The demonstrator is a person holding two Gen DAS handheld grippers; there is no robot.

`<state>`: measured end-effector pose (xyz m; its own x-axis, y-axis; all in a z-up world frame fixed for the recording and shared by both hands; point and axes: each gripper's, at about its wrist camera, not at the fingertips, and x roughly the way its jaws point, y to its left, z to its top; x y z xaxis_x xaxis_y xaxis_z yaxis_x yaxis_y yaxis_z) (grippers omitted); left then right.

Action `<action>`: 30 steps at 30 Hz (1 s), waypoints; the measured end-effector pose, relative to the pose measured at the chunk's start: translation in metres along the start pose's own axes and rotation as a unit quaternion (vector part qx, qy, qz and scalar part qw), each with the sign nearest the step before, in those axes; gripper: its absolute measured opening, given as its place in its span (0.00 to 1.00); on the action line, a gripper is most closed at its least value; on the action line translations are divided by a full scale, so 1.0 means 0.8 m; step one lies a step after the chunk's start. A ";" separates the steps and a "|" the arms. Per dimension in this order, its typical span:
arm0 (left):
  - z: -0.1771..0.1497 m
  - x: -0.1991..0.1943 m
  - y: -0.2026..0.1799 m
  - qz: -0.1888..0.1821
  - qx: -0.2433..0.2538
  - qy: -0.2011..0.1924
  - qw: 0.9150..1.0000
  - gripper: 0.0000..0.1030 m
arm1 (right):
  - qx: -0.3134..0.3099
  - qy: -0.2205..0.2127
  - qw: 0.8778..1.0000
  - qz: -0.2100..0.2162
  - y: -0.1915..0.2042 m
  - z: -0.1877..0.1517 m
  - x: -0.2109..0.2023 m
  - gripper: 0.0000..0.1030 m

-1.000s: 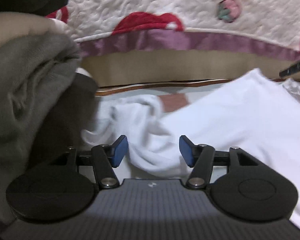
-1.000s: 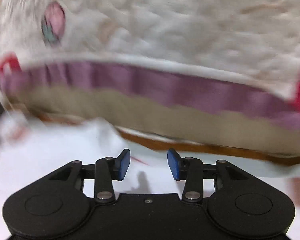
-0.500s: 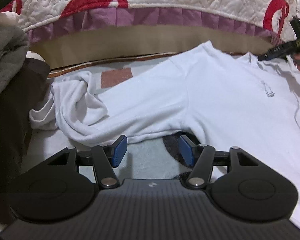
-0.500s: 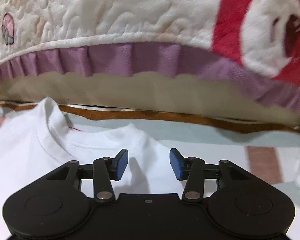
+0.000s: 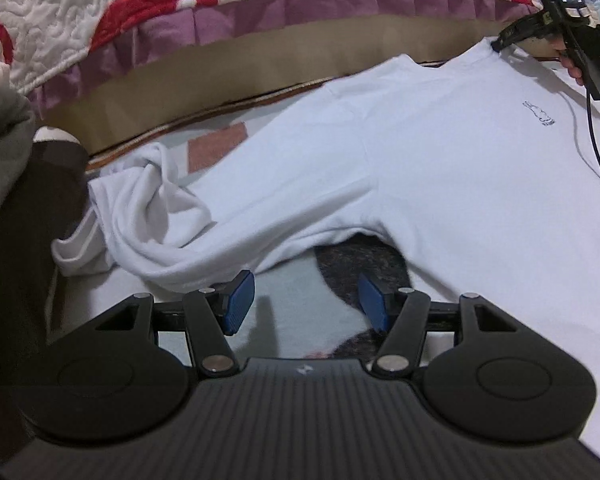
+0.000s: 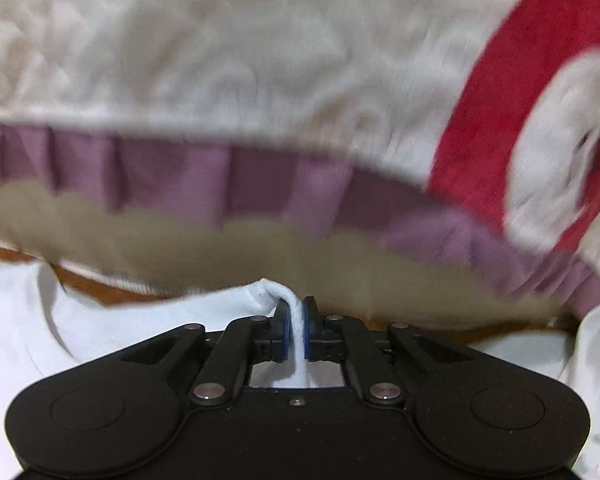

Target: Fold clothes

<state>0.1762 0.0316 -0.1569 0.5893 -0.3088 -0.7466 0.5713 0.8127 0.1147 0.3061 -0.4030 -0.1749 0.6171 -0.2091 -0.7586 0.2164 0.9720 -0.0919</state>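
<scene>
Your white shirt (image 5: 420, 168) is soft, matt knit cloth, smooth across the body and creased at the sleeve; the fold pinched in your right gripper (image 6: 296, 328) shows a thicker ribbed edge. Both grippers have matt black plastic bodies with small shiny metal pivot pins, and your left gripper (image 5: 306, 300) carries blue, rubbery-looking pads (image 5: 240, 300). The quilt (image 5: 100, 12) behind is stitched, puckered cloth with a pleated purple frill. The gray garment (image 5: 4, 136) at your left looks fleecy.
</scene>
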 end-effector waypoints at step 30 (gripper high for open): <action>-0.093 -0.091 0.014 -0.136 -0.311 0.092 0.936 0.71 | 0.411 0.075 0.893 0.168 -0.190 -0.390 -0.344 0.55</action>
<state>0.0968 0.1003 -0.1501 0.3289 -0.5021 -0.7998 0.2087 0.8647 -0.4569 -0.1328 -0.4593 -0.1531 0.6567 0.1557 -0.7379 0.5585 0.5572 0.6145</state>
